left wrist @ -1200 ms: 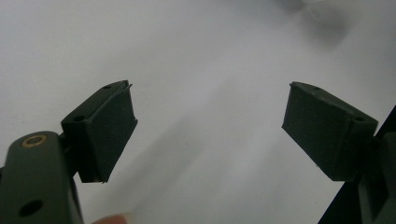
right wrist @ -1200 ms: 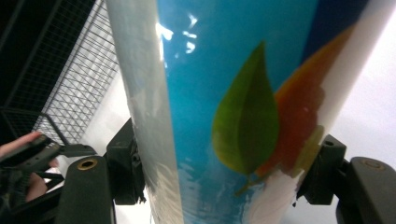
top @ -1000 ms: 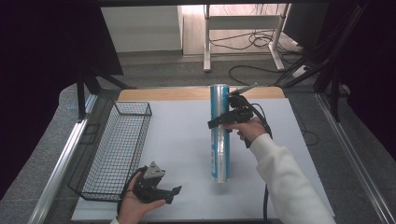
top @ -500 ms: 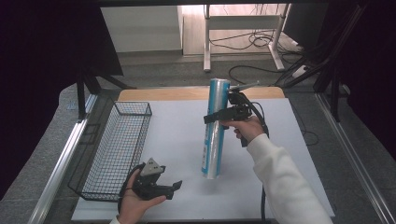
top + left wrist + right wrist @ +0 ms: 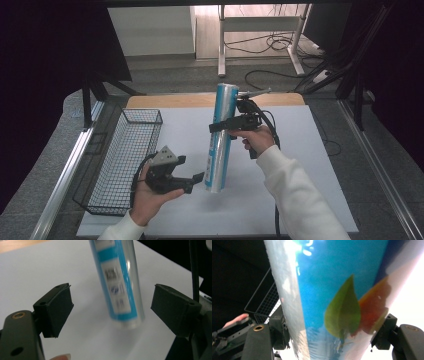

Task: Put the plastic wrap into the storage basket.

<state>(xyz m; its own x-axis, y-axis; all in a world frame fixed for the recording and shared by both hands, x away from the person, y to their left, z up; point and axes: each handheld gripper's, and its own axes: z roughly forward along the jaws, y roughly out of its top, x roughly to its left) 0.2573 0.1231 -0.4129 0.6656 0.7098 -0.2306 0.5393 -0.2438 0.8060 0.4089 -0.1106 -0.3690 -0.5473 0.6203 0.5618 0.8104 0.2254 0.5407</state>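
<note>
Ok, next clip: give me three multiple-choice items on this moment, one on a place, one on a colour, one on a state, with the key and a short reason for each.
1. Where is the wire basket?
A. along the left side of the table
B. at the right edge
C. on the floor behind the table

2. What is the main colour of the roll?
A. red
B. blue
C. black

3. How does the left gripper stand to the roll?
A. clamped on it
B. open, jaws apart on either side of its lower end, pads off it
C. shut, resting in the basket

Key: 1 A, the high view shows the basket at the table's left edge. 2 B, blue wrap shows on the roll in every view. 3 B, in the left gripper view bare table shows between each pad and the roll, which the right gripper grips higher up.
</note>
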